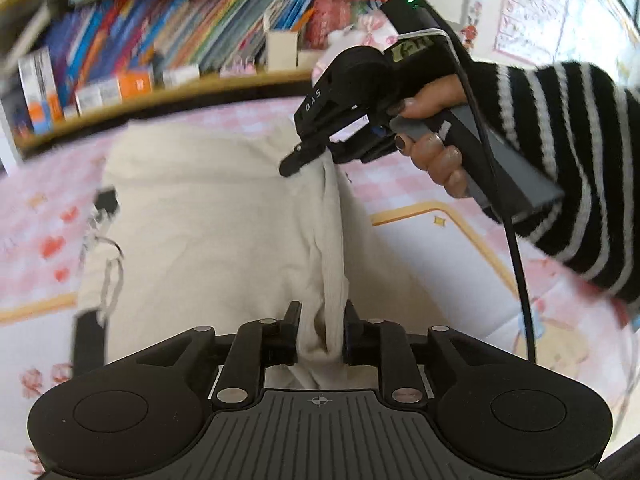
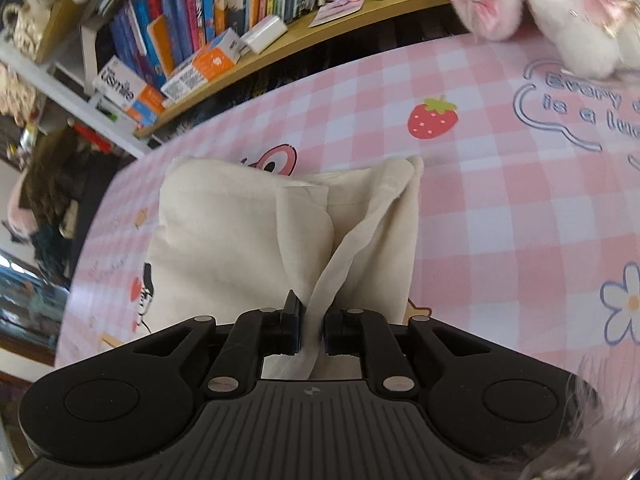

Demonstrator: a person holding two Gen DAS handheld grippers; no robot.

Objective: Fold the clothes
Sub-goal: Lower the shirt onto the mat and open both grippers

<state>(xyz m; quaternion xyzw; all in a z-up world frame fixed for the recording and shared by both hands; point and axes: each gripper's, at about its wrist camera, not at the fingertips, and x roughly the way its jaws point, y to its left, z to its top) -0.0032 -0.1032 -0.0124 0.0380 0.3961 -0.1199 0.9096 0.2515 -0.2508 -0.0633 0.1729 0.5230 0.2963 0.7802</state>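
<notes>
A cream garment [image 1: 208,216] lies on a pink checked tablecloth [image 1: 36,208]. It also shows in the right wrist view [image 2: 224,232], partly folded. My left gripper [image 1: 322,326] is shut on a bunched edge of the garment. My right gripper [image 2: 312,318] is shut on another edge of it. In the left wrist view the right gripper [image 1: 304,158] pinches the cloth farther along the same lifted edge, held by a hand in a striped sleeve. A dark print [image 1: 100,208] marks the garment's left side.
A wooden shelf of books [image 1: 160,48] and small boxes runs along the table's far edge, also seen in the right wrist view [image 2: 208,32]. A pink and white plush toy [image 2: 560,12] sits at the table's far right. The cloth [image 2: 520,220] spreads right of the garment.
</notes>
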